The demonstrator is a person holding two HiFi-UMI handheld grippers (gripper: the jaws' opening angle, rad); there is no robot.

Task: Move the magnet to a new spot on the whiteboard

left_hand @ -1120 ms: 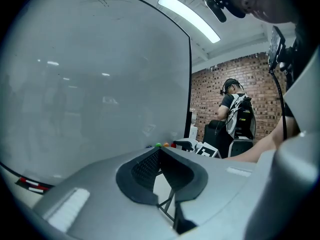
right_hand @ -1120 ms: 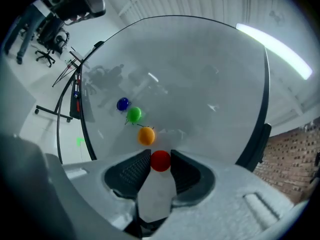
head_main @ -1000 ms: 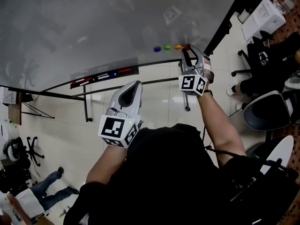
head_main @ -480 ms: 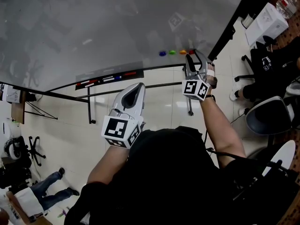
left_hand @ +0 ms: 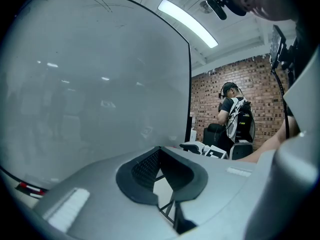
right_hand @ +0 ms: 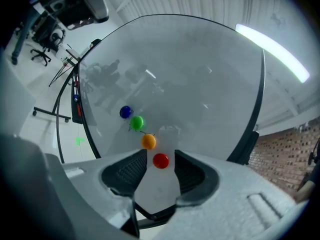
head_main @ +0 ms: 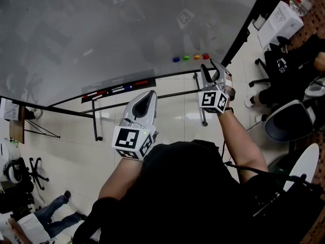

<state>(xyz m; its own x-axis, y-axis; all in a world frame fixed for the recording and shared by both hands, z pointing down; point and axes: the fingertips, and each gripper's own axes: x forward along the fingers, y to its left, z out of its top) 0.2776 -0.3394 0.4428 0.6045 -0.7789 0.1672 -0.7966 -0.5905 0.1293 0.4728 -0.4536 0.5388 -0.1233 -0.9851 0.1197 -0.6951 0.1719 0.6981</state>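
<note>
Four round magnets sit in a row low on the whiteboard: blue, green, orange and red. My right gripper hangs just below the red magnet, a little off the board. In the right gripper view the red magnet shows between the two pads with a gap on each side, and the right gripper has its jaws opening. My left gripper is held lower at the centre, pads together with nothing in them.
A tray of markers runs along the board's lower edge above its stand legs. Office chairs and a white box stand at the right. A person stands by a brick wall.
My right gripper has drawn back from the board and its jaws have widened off the red magnet, which stays on the board at the right end of the row. The left gripper barely moved.
</note>
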